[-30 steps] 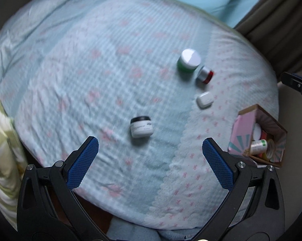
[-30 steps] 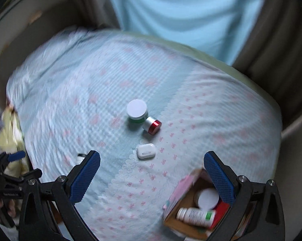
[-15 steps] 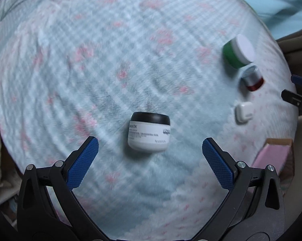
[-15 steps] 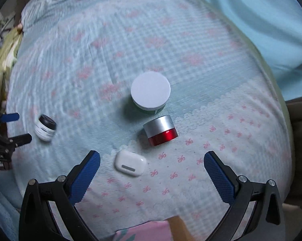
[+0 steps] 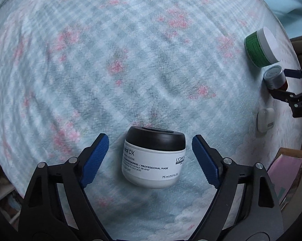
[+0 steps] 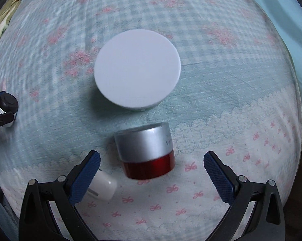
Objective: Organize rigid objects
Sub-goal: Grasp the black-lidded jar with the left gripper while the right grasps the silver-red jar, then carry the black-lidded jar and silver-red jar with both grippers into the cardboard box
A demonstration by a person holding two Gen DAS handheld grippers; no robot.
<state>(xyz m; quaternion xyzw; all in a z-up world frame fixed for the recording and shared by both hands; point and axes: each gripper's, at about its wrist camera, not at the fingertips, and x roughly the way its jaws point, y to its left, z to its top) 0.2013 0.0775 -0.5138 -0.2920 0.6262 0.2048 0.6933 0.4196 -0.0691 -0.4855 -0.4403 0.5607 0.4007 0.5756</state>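
Low in the middle of the frame, the left gripper (image 5: pixel 150 156) stands spread, one blue-padded finger on each side of a white jar with a black lid (image 5: pixel 154 157). A narrow gap shows between each pad and the jar. The jar stands upright on a bed (image 5: pixel 114 64) covered in pale blue check with pink flowers.

At the upper right lies a green jar with a white lid (image 5: pixel 260 48). Just below it sits a silver-capped red jar (image 5: pixel 275 77), with the right gripper (image 5: pixel 285 81) at the frame edge, its fingers straddling that jar. Lower down the right side lies a small white case (image 5: pixel 265 120), and a pink box (image 5: pixel 287 172) sits at the lower right.
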